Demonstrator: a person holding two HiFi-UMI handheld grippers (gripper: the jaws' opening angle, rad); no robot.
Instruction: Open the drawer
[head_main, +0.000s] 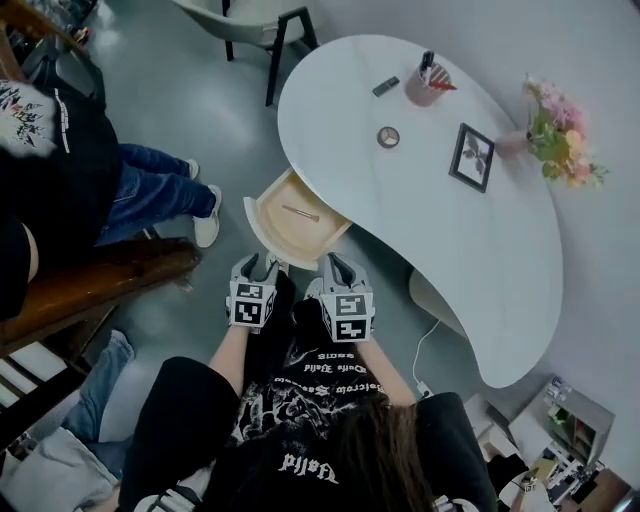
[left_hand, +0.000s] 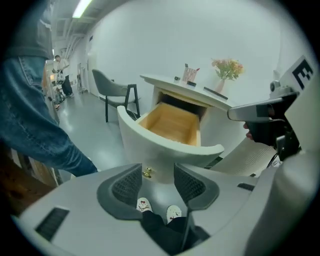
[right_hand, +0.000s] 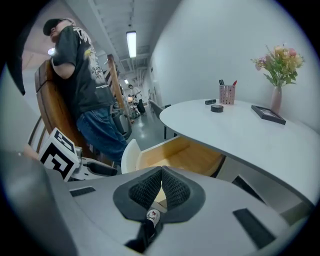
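Far left: bystander (head_main: 60, 160) in black printed tee and blue jeans, beside a brown wooden seat (head_main: 100, 280).

Next, left tool (head_main: 257, 264): wide apart, nothing between the dark ribbed pads (left_hand: 127, 185), only floor and drawer front seen through the gap. Held just short of the drawer, not touching it.

Top, behind: chair (head_main: 255, 15), pale grey shell, thin black legs.

Centre: drawer (head_main: 290, 220), pulled out from under the surface edge, directly ahead of both tools.
- Curved white front, smooth; pale wood box inside.
- Small brass knob (left_hand: 147, 173) mid-front.
- Contents: one thin stick-like item (head_main: 300, 213) lying flat on the bottom; too small to identify.

Right of that, right tool (head_main: 338, 265): closed, ribbed pads (right_hand: 150, 187) meeting at the tips, nothing gripped. Also near the drawer, apart from it.

Further right: surface (head_main: 420, 240), white, smooth, kidney-shaped. On top, in order:
- small dark flat item (head_main: 386, 87), unclear what
- dark ring (head_main: 388, 137), roll-like
- pen cup (head_main: 425, 85), pink mesh, cylindrical, holding a few pens, one red
- picture frame (head_main: 471, 157), dark, rectangular, lying flat
- flowers (head_main: 560, 145), pink and yellow, in a slim vase at the far right edge
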